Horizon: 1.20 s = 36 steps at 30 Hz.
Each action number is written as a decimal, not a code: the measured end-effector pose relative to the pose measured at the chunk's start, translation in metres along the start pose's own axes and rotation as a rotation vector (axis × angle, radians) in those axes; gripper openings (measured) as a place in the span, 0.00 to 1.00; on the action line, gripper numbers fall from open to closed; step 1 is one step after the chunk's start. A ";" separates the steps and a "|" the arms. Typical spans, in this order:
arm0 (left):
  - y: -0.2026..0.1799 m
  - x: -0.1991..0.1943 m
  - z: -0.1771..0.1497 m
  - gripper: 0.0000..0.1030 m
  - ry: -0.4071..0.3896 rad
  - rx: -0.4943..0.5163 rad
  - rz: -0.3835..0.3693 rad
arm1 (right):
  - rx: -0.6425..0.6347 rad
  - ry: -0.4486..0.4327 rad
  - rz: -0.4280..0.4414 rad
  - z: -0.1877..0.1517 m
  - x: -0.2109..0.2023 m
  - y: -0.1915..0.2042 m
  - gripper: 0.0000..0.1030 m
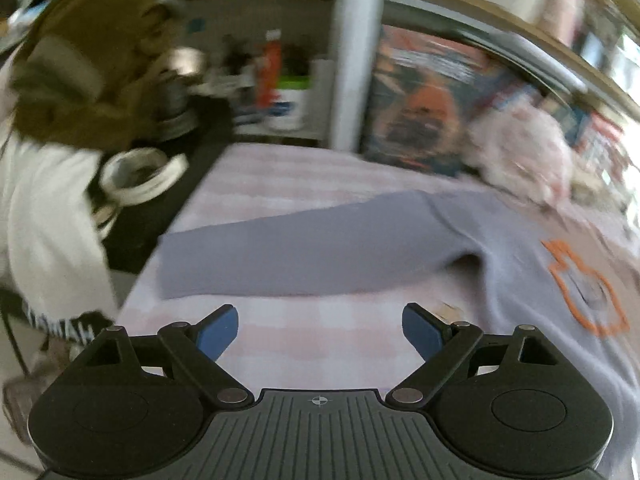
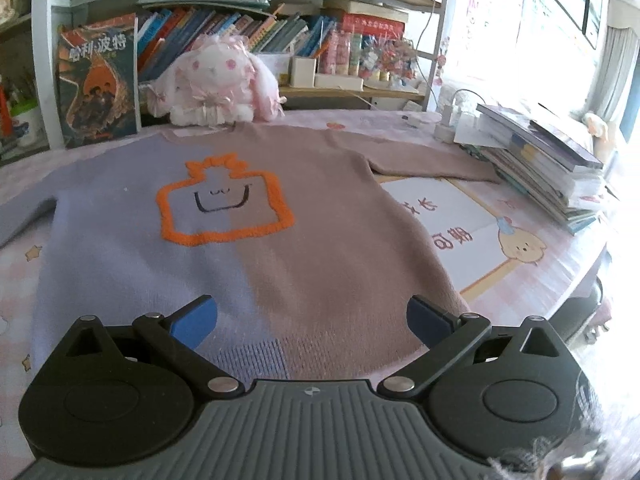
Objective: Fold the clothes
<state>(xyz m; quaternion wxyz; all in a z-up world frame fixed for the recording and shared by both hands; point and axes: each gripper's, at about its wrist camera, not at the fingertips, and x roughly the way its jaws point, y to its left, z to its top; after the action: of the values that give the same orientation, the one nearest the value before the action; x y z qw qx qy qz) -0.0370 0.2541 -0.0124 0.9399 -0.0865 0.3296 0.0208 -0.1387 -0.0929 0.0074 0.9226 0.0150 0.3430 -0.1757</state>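
Observation:
A two-tone sweater (image 2: 280, 240), lilac on the left half and dusty pink on the right, lies flat and face up on the table, with an orange outlined figure (image 2: 224, 204) on its chest. Its pink sleeve (image 2: 432, 166) stretches right toward a book pile. In the left wrist view the lilac sleeve (image 1: 304, 248) lies stretched out to the left. My left gripper (image 1: 320, 334) is open above the tablecloth just short of that sleeve. My right gripper (image 2: 312, 322) is open over the sweater's bottom hem, nothing between its fingers.
A pink checked tablecloth (image 2: 532, 280) covers the table. A plush rabbit (image 2: 216, 84) and an upright book (image 2: 98, 80) stand behind the sweater's collar. A stack of books (image 2: 540, 160) sits at the right. The table's left edge (image 1: 168, 232) drops to a dark floor; hanging clothes (image 1: 52, 208) are beside it.

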 end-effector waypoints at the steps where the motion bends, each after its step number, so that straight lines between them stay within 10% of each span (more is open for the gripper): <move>1: 0.008 0.003 0.001 0.89 -0.005 -0.029 0.010 | -0.006 0.001 -0.005 0.000 -0.001 0.002 0.99; 8: 0.051 0.030 0.008 0.86 -0.018 -0.212 0.077 | -0.048 -0.012 -0.031 0.002 -0.007 0.010 0.99; 16: 0.083 0.053 0.013 0.46 -0.026 -0.346 0.147 | -0.058 -0.020 -0.065 0.003 -0.013 0.007 0.99; 26: 0.077 0.063 0.008 0.40 0.024 -0.570 -0.133 | -0.053 -0.003 -0.084 0.002 -0.012 0.006 0.99; 36: 0.097 0.070 0.011 0.33 -0.015 -0.729 -0.073 | -0.059 -0.005 -0.069 0.003 -0.010 0.008 0.99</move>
<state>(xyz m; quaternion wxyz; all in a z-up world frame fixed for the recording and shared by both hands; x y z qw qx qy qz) 0.0153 0.3504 -0.0624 0.8499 -0.4272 0.2905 0.1040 -0.1418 -0.0825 0.0154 0.9170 -0.0245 0.3459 -0.1972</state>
